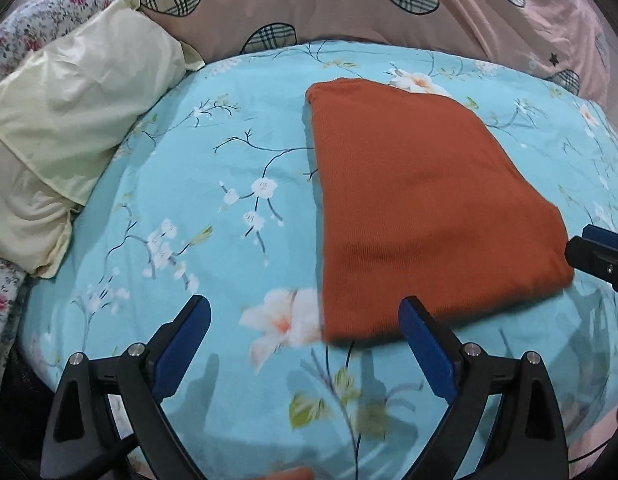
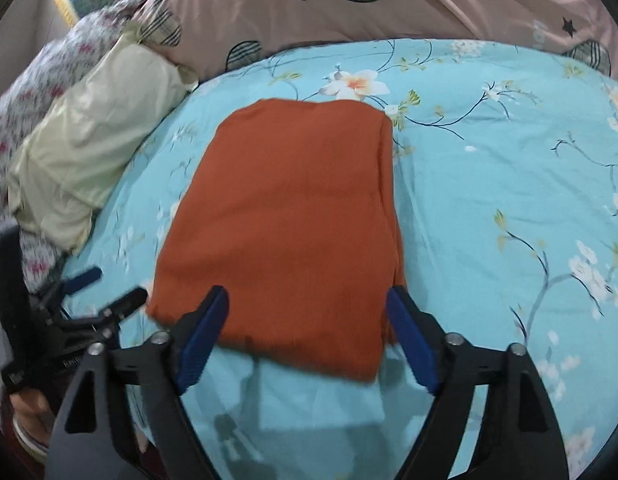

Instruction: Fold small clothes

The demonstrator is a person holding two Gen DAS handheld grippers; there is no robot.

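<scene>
The folded rust-orange garment [image 2: 285, 216] lies flat as a neat rectangle on the blue floral bedsheet [image 2: 489, 184], straight ahead of the right tool [image 2: 307, 306], whose blue-padded fingers are spread wide with the garment's near edge lying between and beyond them, nothing pinched. From the left tool [image 1: 305, 318], the garment [image 1: 425, 208] sits ahead and off to its right, its near corner just past the right-hand finger; this tool too is spread open and holds nothing, with bare sheet [image 1: 213, 208] between its fingers. The right tool's tip [image 1: 597, 254] shows at the garment's far-right corner in the left view. Beyond the garment lies a pink quilt [image 2: 429, 8] with plaid patches, and to the tools' left rests a pale yellow pillow [image 1: 73, 116] against flowered bedding [image 1: 49, 20].
</scene>
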